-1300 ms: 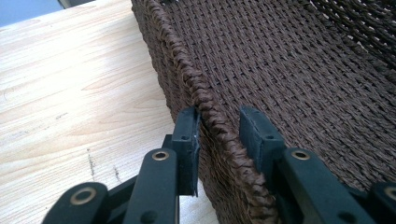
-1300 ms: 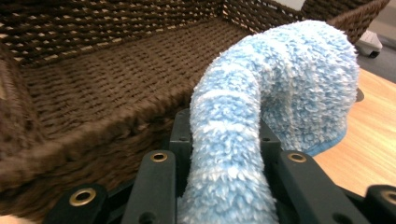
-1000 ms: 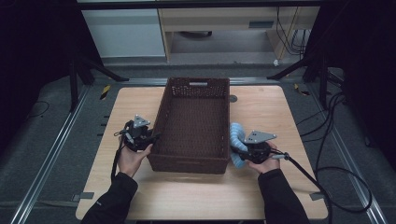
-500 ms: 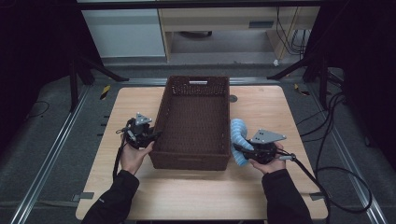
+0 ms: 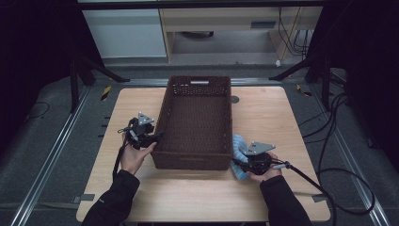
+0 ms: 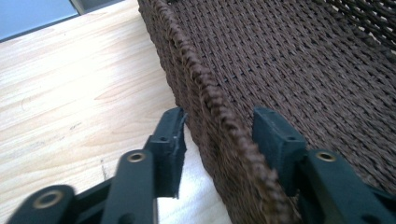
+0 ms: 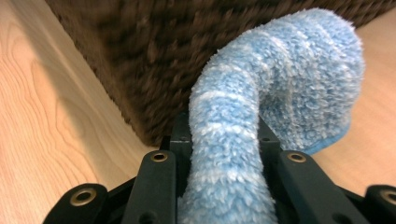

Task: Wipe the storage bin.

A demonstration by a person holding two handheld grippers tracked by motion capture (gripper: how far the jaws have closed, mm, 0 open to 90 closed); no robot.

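Table (image 5: 282, 113) bare right; left claw (image 6: 219, 140) just spread astride basket (image 5: 197, 117) rim; right claw (image 7: 224, 140) pinching sock (image 7: 280, 84).

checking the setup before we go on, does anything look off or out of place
Nothing is damaged or spilled. The brown woven basket sits slightly askew on the light wooden table, and it is empty. The fluffy light blue sock is outside it, pinched in the right gripper.

Lab recording bay, wooden table (image 5: 263, 113), floor rails (image 5: 56, 155), dark tripod stands (image 5: 77, 77), trailing cables (image 5: 334, 136)
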